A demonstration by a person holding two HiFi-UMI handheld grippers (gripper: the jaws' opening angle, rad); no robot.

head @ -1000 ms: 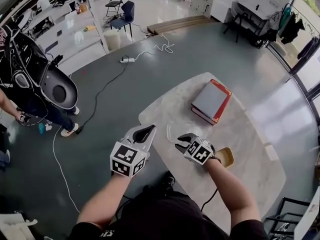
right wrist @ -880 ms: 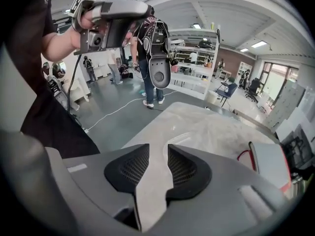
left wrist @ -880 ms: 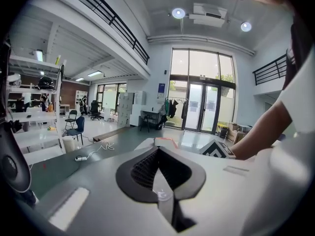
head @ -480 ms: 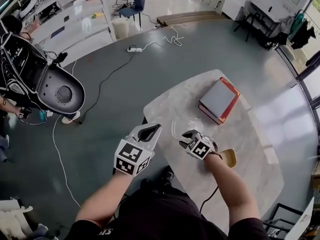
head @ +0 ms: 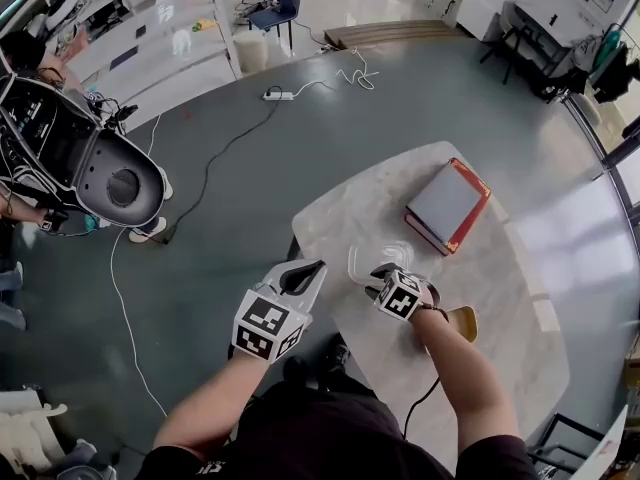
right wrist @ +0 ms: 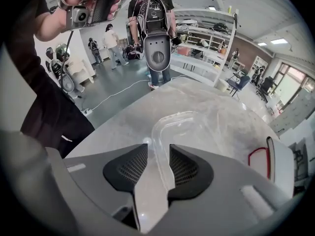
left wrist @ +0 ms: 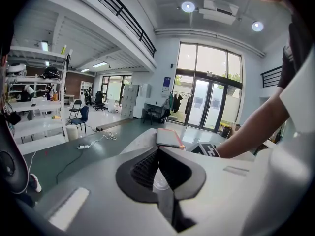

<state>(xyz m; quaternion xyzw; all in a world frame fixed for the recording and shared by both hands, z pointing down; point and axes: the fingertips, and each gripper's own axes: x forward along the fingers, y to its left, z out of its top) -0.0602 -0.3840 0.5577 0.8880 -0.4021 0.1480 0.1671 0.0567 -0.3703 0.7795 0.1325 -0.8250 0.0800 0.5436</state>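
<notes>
The right gripper (head: pixel 372 280) hovers low over the marble table (head: pixel 505 288), near its left-hand edge; its jaws stand a little apart, and the near rim of a clear plastic tray (head: pixel 378 258) runs into the gap between them without being pinched. In the right gripper view the tray (right wrist: pixel 197 132) lies flat on the table with its open side up; one straight side lines up with the jaws and leads away from the gripper, and the rounded far corners point toward the table's middle. The tray is faint, so I cannot tell its long axis for sure. The left gripper (head: pixel 312 271) hangs just beside the table edge, pointing at the tray; its jaws meet tip to tip, holding nothing that I can make out. A red-edged book (head: pixel 447 206) lies flat farther along the table, well apart from the tray; a tan bowl (head: pixel 463 321) sits by the right forearm.
</notes>
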